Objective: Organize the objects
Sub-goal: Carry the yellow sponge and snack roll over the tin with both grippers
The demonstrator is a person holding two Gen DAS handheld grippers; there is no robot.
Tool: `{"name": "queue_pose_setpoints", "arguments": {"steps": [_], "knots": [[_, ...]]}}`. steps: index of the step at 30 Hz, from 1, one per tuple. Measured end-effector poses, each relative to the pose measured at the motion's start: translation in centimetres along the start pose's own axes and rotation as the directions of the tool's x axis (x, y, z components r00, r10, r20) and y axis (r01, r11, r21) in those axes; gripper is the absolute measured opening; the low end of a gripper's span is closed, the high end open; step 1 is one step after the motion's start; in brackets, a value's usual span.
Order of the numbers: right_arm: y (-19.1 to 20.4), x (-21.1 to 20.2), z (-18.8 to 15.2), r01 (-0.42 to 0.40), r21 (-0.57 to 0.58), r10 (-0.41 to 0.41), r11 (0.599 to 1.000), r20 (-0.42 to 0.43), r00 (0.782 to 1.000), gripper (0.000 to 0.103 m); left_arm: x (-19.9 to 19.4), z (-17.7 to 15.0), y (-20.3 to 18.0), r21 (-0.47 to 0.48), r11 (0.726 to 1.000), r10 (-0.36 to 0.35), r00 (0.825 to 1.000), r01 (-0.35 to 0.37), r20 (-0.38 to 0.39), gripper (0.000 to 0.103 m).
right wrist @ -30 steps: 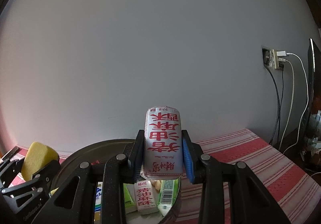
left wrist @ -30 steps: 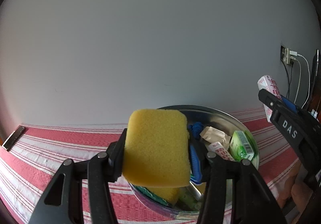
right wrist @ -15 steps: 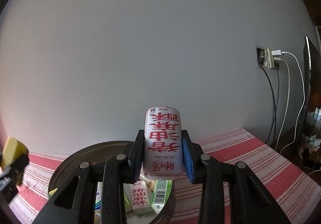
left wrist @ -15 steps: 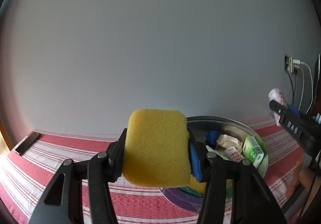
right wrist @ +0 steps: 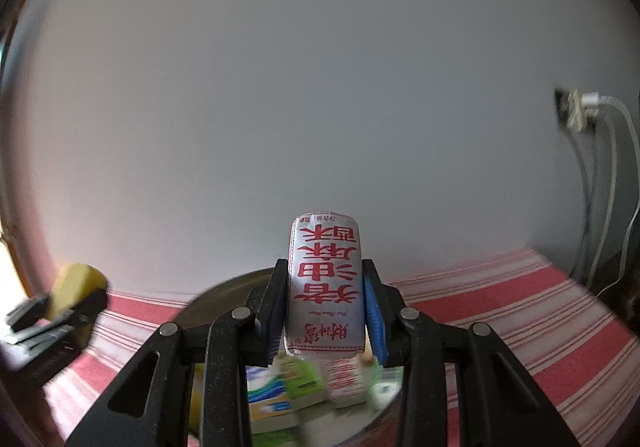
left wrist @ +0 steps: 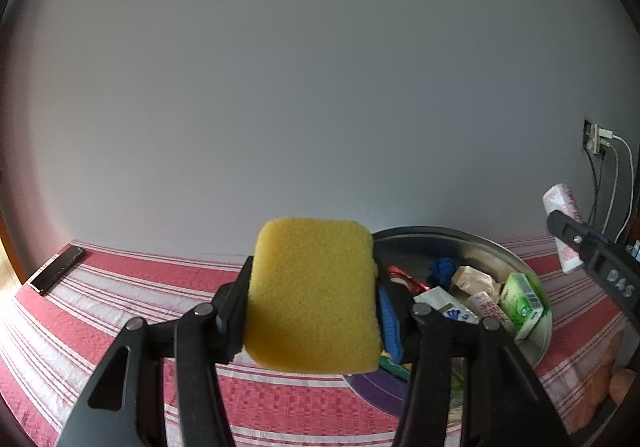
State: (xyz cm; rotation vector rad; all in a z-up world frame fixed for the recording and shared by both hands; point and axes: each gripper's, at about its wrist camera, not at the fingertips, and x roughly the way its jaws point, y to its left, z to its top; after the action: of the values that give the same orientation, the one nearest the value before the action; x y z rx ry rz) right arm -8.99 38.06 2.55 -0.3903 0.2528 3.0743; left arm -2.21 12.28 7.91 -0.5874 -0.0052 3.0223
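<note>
My left gripper (left wrist: 314,299) is shut on a yellow sponge (left wrist: 312,295), held upright above the red striped tablecloth (left wrist: 120,307), left of a round metal bowl (left wrist: 448,243). The bowl holds several small packets, among them a green carton (left wrist: 520,303) and a blue knot (left wrist: 442,267). My right gripper (right wrist: 325,299) is shut on a white packet with red characters (right wrist: 325,283), raised over the bowl (right wrist: 224,295). In the left wrist view the right gripper (left wrist: 600,267) and its packet (left wrist: 562,215) show at the far right. The right wrist view shows the sponge (right wrist: 76,287) at far left.
A dark phone (left wrist: 58,269) lies at the cloth's far left edge by the wall. A wall socket with white cables (right wrist: 580,111) hangs at the right. The plain grey wall stands close behind the table. Striped cloth stretches right of the bowl (right wrist: 500,307).
My left gripper has carried the sponge leftward and slightly up, away from the bowl. The right gripper with the packet has shifted a little over the bowl. Both grips are unchanged.
</note>
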Motion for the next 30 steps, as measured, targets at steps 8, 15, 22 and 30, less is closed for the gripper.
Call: {"name": "queue_pose_setpoints", "arguments": {"steps": [8, 15, 22, 30], "knots": [[0.5, -0.6, 0.2, 0.013, -0.016, -0.013, 1.0, 0.016, 1.0, 0.037, -0.7, -0.1, 0.0, -0.02, 0.998, -0.066, 0.998, 0.066, -0.016, 0.052], [0.6, -1.1, 0.1, 0.048, -0.009, -0.048, 0.999, 0.033, 0.998, 0.037, -2.4, -0.8, -0.7, 0.01, 0.992, -0.124, 0.992, 0.124, -0.004, 0.052], [1.1, -0.9, -0.4, 0.069, -0.013, -0.069, 0.998, 0.016, 0.997, 0.037, -3.1, -0.9, -0.7, 0.061, 0.987, -0.149, 0.989, 0.148, 0.011, 0.052], [1.0, -0.6, -2.3, 0.143, -0.035, -0.142, 0.989, 0.029, 0.989, 0.037, -2.6, -2.1, -0.6, 0.044, 0.977, -0.208, 0.978, 0.208, 0.004, 0.052]]}}
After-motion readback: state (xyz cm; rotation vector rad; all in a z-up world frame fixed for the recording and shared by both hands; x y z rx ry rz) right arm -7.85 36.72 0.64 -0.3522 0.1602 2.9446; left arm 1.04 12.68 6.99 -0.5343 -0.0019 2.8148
